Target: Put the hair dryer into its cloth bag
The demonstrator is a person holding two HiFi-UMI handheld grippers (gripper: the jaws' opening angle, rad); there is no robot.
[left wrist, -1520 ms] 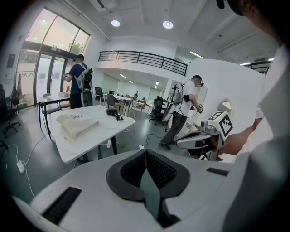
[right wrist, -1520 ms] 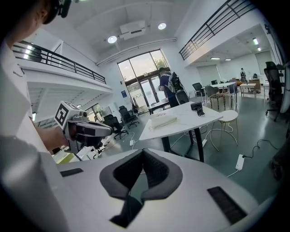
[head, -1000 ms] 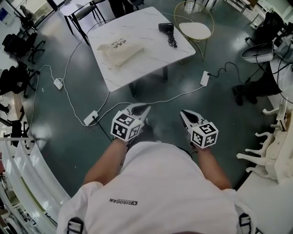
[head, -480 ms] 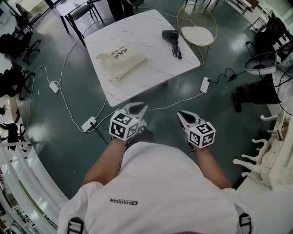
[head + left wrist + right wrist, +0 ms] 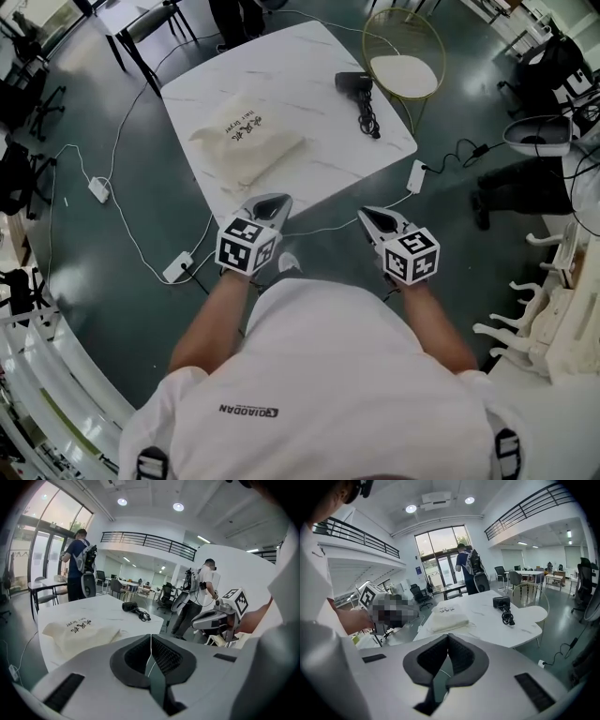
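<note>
— While both grippers hang short of the table [image 5: 309, 66], how much of the job would you call done?

— None of it, by my reading. The hair dryer [image 5: 353, 82] lies on the table's far right part, with its black cord [image 5: 369, 114] trailing toward the table's right edge. The cloth bag [image 5: 246, 141] lies flat on the table's left half, printed side up and well apart from the dryer. It looks empty. I cannot make out which way its mouth faces.

— And the claws?

— The left gripper [image 5: 270, 202] has its jaws pressed together, and its own view shows only a thin seam between the pads with nothing caught there. The right gripper [image 5: 375, 218] is the same, closed and empty. Both are off the table, just outside its near edge. The left one is opposite the bag, and the right one is closer to the table's near right corner.

— So what remains?

— Everything, I'd say. The grippers have to reach in over the table, and one claw must spread and take the dryer. The other has to find the bag's mouth and hold it open. Then the dryer goes inside, cord and all. I'd guess the loose cord will be the fiddly part, since it could snag on the bag's rim or hang out over the table.
</note>
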